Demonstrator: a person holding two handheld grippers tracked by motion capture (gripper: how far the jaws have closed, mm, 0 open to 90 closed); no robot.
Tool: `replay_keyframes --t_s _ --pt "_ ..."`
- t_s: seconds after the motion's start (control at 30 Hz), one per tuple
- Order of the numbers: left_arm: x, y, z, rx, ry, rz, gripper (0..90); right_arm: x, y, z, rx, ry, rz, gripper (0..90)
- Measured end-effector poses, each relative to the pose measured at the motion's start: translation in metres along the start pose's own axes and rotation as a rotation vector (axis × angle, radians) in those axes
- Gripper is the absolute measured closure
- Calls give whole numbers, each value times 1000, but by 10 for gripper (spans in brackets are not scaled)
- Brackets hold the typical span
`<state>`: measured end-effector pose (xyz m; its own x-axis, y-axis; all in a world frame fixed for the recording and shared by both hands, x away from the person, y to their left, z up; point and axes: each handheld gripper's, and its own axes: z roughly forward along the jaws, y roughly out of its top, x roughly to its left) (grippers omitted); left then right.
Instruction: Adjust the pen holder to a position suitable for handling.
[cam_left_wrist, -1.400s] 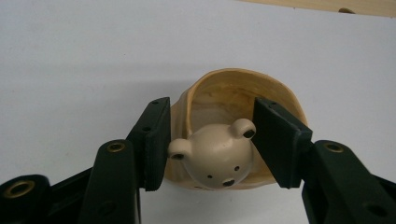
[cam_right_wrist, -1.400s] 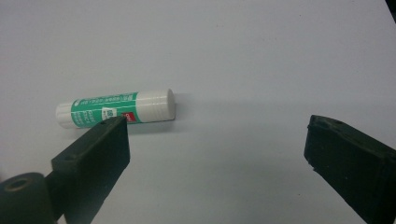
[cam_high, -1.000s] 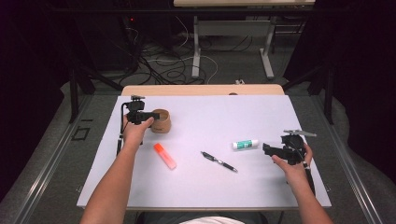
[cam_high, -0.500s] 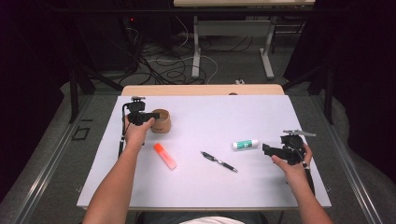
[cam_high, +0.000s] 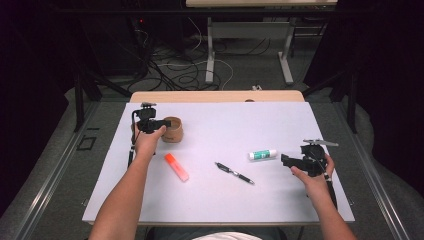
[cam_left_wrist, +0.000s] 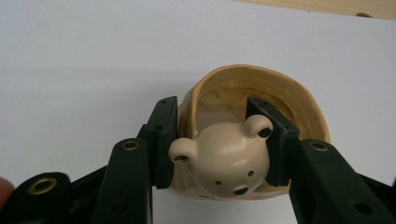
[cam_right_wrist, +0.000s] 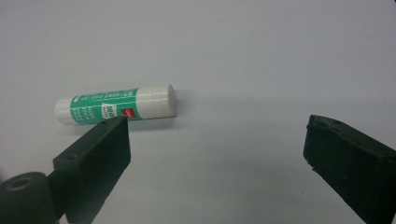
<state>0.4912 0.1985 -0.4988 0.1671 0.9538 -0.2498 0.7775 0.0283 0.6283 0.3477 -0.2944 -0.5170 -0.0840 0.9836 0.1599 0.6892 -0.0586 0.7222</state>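
A small wooden cup (cam_left_wrist: 280, 88) with a bear head (cam_left_wrist: 224, 161) on its near rim stands at the back left of the white sheet (cam_high: 225, 125). My left gripper (cam_left_wrist: 211, 102) has just been closing, and its pads now press on the two sides of the bear head. In the high view the left gripper (cam_high: 167, 123) meets the cup (cam_high: 176, 132) from the left. My right gripper (cam_right_wrist: 215, 123) stands open low over the sheet, with a green and white glue stick (cam_right_wrist: 116, 105) lying just beyond its left jaw. In the high view the right gripper (cam_high: 285, 159) sits right of the glue stick (cam_high: 263, 155).
An orange highlighter (cam_high: 177, 167) lies below the cup, and a black pen (cam_high: 234, 173) lies near the middle of the sheet. A bare strip of wooden tabletop (cam_high: 215, 96) runs along the far edge. Beyond it are desk legs and cables on the floor.
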Motion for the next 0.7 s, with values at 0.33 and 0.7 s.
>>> replay_keyframes --t_s 0.33,0.7 --pt "-3 4 -2 17 -17 8 560 0 0 0 2 0 6 74" --pt "-10 6 -3 16 0 -20 561 -1 0 -1 1 -1 10 74"
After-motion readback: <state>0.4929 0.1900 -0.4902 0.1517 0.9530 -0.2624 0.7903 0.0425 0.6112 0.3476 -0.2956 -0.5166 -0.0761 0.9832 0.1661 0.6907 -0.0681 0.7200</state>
